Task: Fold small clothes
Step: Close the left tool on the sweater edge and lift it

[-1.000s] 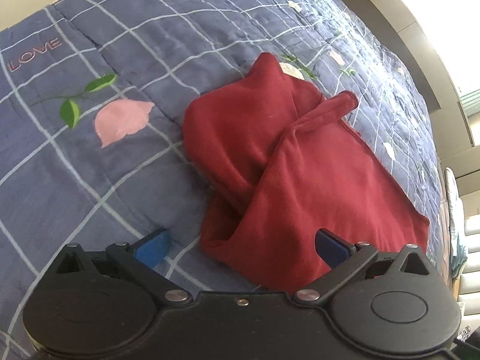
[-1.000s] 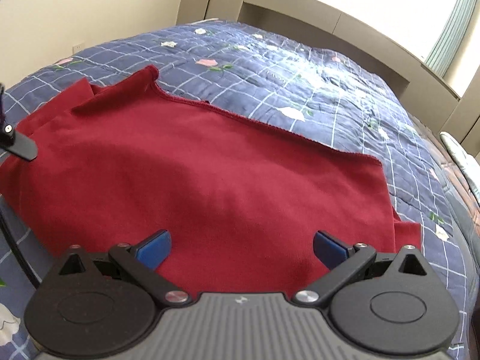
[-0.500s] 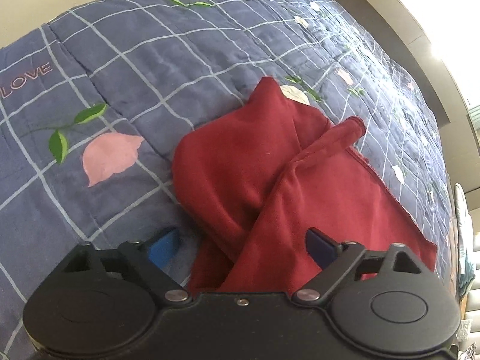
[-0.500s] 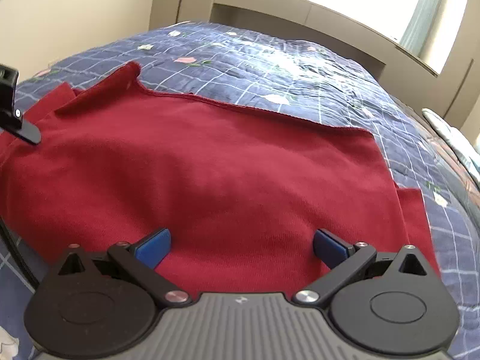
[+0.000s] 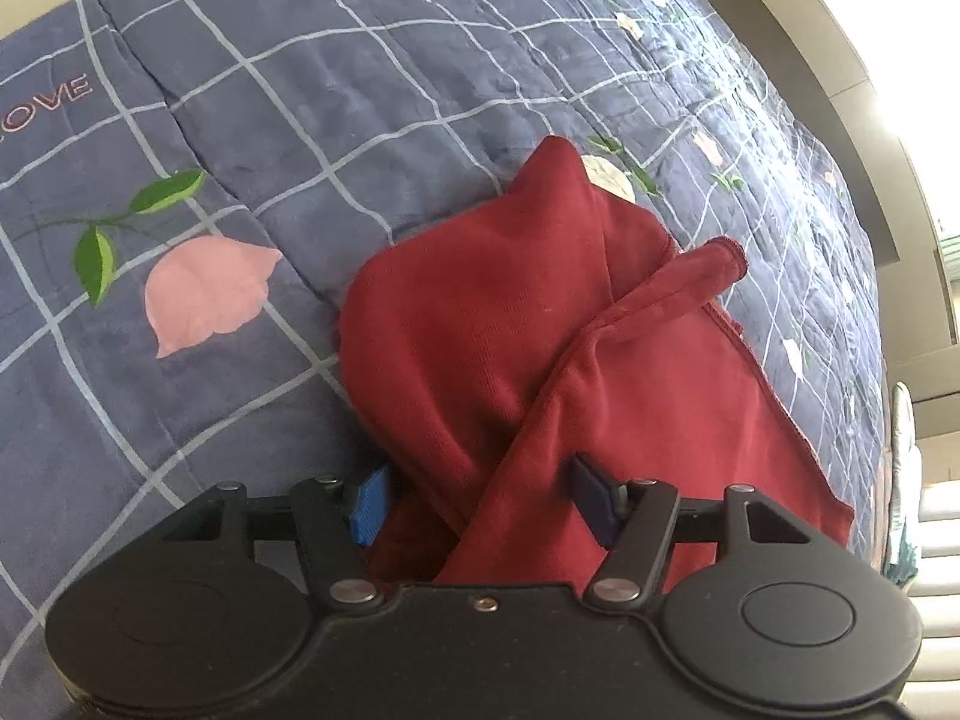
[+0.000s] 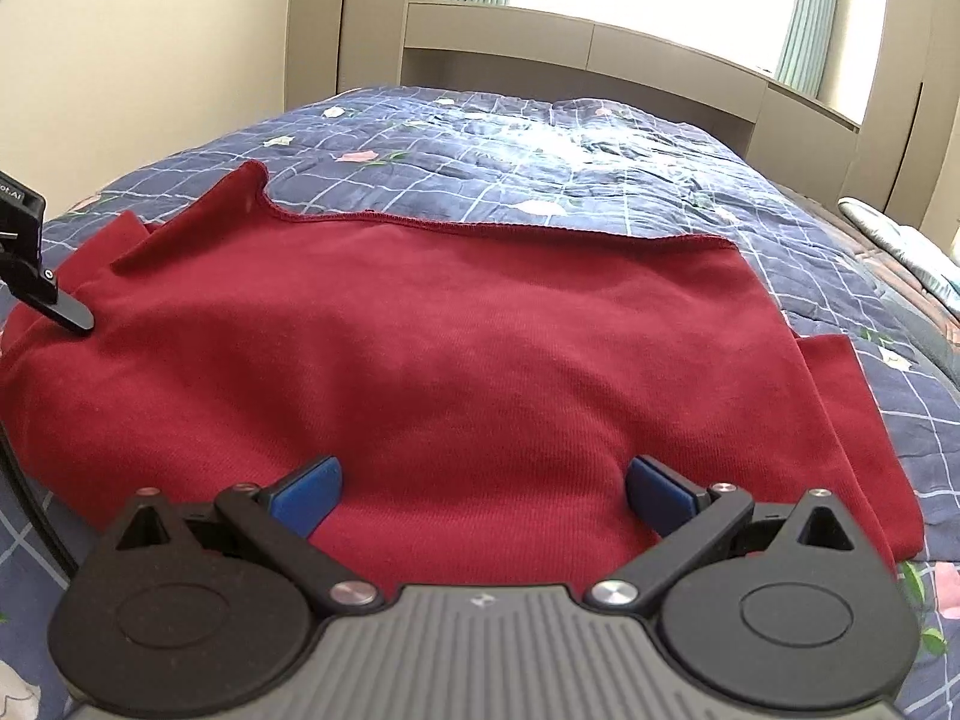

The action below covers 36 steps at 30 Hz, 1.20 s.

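While our left gripper (image 5: 480, 495), jaws just closing, straddles the red garment (image 5: 540, 348) on a quilt (image 5: 300, 90) lettered "LOVE" (image 5: 45, 105), our right gripper (image 6: 480, 495) hovers spread above it

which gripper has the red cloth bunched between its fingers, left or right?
The left gripper: a bunched fold of the red garment sits between its jaws, which have just been closing. The right gripper stands wide open over flat cloth.

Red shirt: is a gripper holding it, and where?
The left gripper has been closing around the shirt's bunched near edge, but a firm pinch can't be told. The right gripper is open, holding nothing.
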Motion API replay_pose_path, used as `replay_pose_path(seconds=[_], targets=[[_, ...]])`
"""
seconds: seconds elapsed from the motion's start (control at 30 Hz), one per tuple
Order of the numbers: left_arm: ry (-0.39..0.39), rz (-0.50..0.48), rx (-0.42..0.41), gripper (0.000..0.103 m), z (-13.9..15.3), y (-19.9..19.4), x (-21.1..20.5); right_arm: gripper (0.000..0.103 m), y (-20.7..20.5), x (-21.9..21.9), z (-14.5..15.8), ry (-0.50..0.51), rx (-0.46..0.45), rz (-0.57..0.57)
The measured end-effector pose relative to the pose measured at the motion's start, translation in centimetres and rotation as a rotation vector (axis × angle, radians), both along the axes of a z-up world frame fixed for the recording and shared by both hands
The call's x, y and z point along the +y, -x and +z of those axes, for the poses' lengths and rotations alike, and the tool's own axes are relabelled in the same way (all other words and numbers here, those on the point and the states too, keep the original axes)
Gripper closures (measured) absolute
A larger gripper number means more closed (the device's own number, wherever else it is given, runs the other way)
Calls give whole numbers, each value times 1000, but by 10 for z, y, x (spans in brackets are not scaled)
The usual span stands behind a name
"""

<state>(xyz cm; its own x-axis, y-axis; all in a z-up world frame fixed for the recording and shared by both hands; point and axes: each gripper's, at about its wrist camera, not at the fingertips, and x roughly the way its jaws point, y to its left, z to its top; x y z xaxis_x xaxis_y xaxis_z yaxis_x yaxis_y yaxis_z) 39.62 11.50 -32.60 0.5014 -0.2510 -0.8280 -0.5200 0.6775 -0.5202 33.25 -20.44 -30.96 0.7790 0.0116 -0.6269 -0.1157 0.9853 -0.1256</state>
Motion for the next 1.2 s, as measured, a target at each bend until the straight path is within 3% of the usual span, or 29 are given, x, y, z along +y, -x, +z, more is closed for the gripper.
replay_pose_path(seconds=[0.2, 0.3, 0.37, 0.47, 0.53, 0.63, 0.73, 0.83, 1.0, 1.2], targets=[[-16, 8, 16, 39, 2, -3, -5, 0, 1, -1, 0, -9, -7, -3], [27, 30, -9, 36, 0, -1, -2, 0, 3, -1, -1, -17, -12, -6], [44, 49, -14, 40, -3, 1, 1, 0, 3, -1, 0, -18, -14, -7], [48, 56, -8, 52, -3, 2, 3, 0, 3, -1, -1, -20, -14, -6], [54, 45, -9, 68, -3, 2, 2, 0, 3, -2, -1, -20, -14, -6], [60, 30, -30, 81, 0, 2, -1, 0, 3, -2, 0, -23, -13, -6], [52, 30, -48, 84, 6, 2, -3, 0, 1, -1, 3, -11, 13, 8], [54, 30, -72, 85, 16, 3, -6, 0, -8, 2, 21, 68, 85, 93], [18, -16, -121, 86, 40, -2, -18, 0, -6, -15, 55, 122, 4, 122], [-37, -73, -190, 87, 73, -9, -50, 0, -10, -57, 65, 169, -9, 81]])
